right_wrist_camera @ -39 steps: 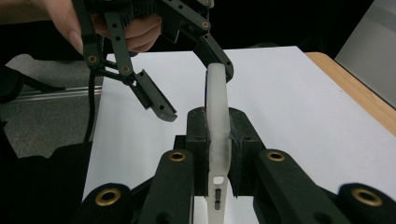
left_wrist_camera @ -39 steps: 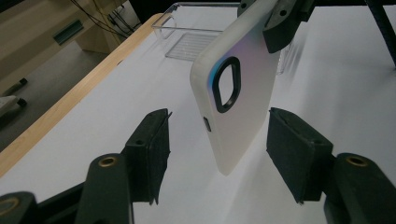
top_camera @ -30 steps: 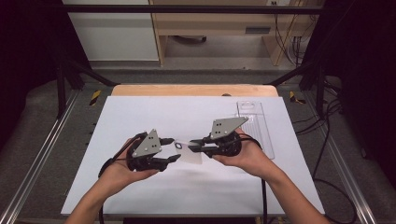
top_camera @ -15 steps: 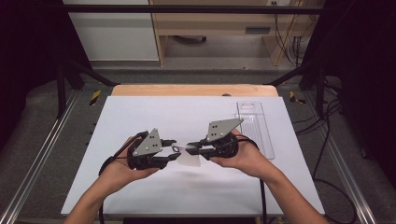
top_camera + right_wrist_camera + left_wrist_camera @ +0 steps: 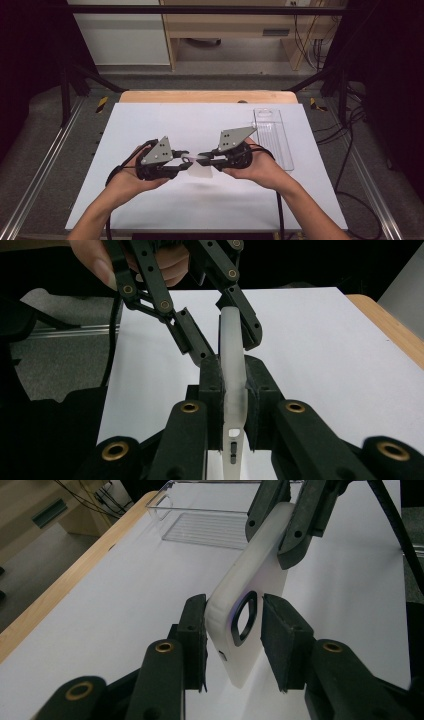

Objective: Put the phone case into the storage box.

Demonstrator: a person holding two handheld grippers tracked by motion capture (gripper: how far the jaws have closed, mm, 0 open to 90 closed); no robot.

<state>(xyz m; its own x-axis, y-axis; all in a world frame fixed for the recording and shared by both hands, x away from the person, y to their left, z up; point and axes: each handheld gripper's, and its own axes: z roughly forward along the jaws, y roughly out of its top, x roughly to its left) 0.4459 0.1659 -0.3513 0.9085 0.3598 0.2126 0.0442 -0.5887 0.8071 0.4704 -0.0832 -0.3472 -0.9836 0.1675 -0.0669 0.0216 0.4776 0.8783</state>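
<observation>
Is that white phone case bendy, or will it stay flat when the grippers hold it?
The white phone case probably flexes a little: it looks thin, like soft plastic. Right now it stays straight, clamped in the right gripper. It seems light, held by one end. The left gripper jaws have just been closing around it.

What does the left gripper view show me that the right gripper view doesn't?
Left gripper view: the clear tray and the oval camera hole in the white phone case. Right gripper view: a thumb and a small slot in the case's thin edge. Both: the phone case clamped by the right gripper, with the left gripper, whose jaws have just been closing, around its other end.
</observation>
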